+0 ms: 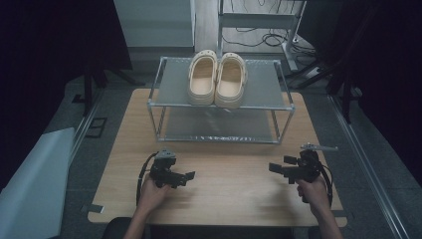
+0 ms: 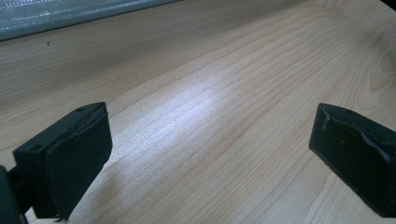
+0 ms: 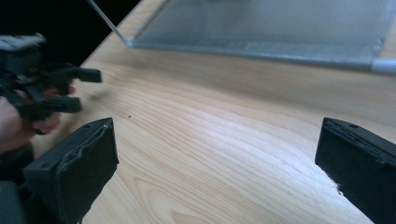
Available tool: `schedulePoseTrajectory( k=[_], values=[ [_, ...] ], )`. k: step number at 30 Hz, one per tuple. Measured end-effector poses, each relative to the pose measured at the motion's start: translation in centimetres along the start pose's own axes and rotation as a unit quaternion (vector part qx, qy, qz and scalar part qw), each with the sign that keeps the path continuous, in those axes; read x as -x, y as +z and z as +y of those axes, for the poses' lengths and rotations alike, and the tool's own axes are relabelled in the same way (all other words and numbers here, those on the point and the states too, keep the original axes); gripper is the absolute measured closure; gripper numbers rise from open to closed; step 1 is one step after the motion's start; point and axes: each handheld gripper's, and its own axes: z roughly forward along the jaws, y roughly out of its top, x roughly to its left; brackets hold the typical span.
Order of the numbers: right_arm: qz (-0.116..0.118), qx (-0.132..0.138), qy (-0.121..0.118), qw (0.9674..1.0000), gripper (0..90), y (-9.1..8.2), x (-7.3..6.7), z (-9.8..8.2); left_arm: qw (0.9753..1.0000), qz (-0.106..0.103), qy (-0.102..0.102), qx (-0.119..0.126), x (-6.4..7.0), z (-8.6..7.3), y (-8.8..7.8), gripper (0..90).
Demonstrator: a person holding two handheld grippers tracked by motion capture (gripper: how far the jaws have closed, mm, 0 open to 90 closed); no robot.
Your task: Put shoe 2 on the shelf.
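Note:
A pair of cream clogs (image 1: 217, 78) stands side by side on the top shelf of a two-tier metal rack (image 1: 219, 104) at the back of the wooden table (image 1: 224, 189). My left gripper (image 1: 188, 176) rests low over the table's front left, open, with bare wood between its jaws (image 2: 210, 135). My right gripper (image 1: 274, 168) is held at the front right, pointing left, open and holding nothing (image 3: 217, 154). The right gripper view also catches the left gripper (image 3: 77, 88) far off, in a hand. The rack's lower mesh shelf (image 3: 280, 28) lies ahead of it.
Dark curtains flank the table. A pale sheet (image 1: 30, 179) leans at the left. Cables and a metal frame (image 1: 259, 25) sit on the floor behind the rack. The table's front edge is near both hands.

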Motion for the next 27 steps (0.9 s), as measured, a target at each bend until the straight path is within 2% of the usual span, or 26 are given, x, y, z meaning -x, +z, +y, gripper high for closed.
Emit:
schedulePoseTrajectory(
  k=[3,5,9,12,13,14,15,21,24,25,26,27],
  values=[
    [-0.008,-0.002,-0.003,1.0000,0.0,0.2,0.1,-0.5,1.0000,0.001,0.001,-0.001,0.0,0.0,0.1,0.0],
    [-0.022,-0.010,-0.009,0.9997,0.0,0.7,0.3,-1.3,1.0000,0.003,0.003,-0.003,0.1,-0.1,0.1,0.0],
    [-0.042,-0.026,-0.033,0.9982,0.2,1.6,0.5,-2.1,0.9999,0.006,0.006,-0.005,0.2,-0.1,0.2,0.0],
    [-0.050,-0.033,-0.042,0.9973,0.4,1.9,0.6,-2.5,0.9999,0.009,0.009,-0.007,0.2,-0.1,0.3,0.0],
    [-0.063,-0.042,-0.054,0.9957,0.4,2.4,0.7,-2.9,0.9998,0.010,0.012,-0.011,0.3,-0.1,0.4,0.0],
    [-0.063,-0.042,-0.054,0.9957,0.4,2.4,0.7,-2.9,0.9998,0.010,0.012,-0.011,0.3,-0.1,0.4,0.0],
    [-0.076,-0.051,-0.066,0.9936,0.5,2.9,0.7,-3.3,0.9997,0.014,0.015,-0.013,0.3,-0.2,0.5,0.0],
    [-0.104,-0.069,-0.115,0.9855,0.3,3.8,0.2,-4.1,0.9989,0.026,0.030,-0.025,0.6,-0.4,1.0,0.0],
    [-0.110,-0.078,-0.126,0.9829,0.0,4.2,0.1,-4.4,0.9986,0.030,0.034,-0.030,0.7,-0.5,1.2,0.0],
    [-0.110,-0.078,-0.126,0.9829,0.0,4.2,0.1,-4.4,0.9984,0.030,0.037,-0.032,0.7,-0.5,1.3,0.0],
    [-0.116,-0.082,-0.134,0.9807,0.0,4.3,0.1,-4.5,0.9980,0.033,0.042,-0.035,0.8,-0.6,1.5,0.0],
    [-0.117,-0.085,-0.137,0.9800,0.0,4.4,0.1,-4.6,0.9979,0.034,0.042,-0.037,0.9,-0.6,1.5,0.0]
  ],
)
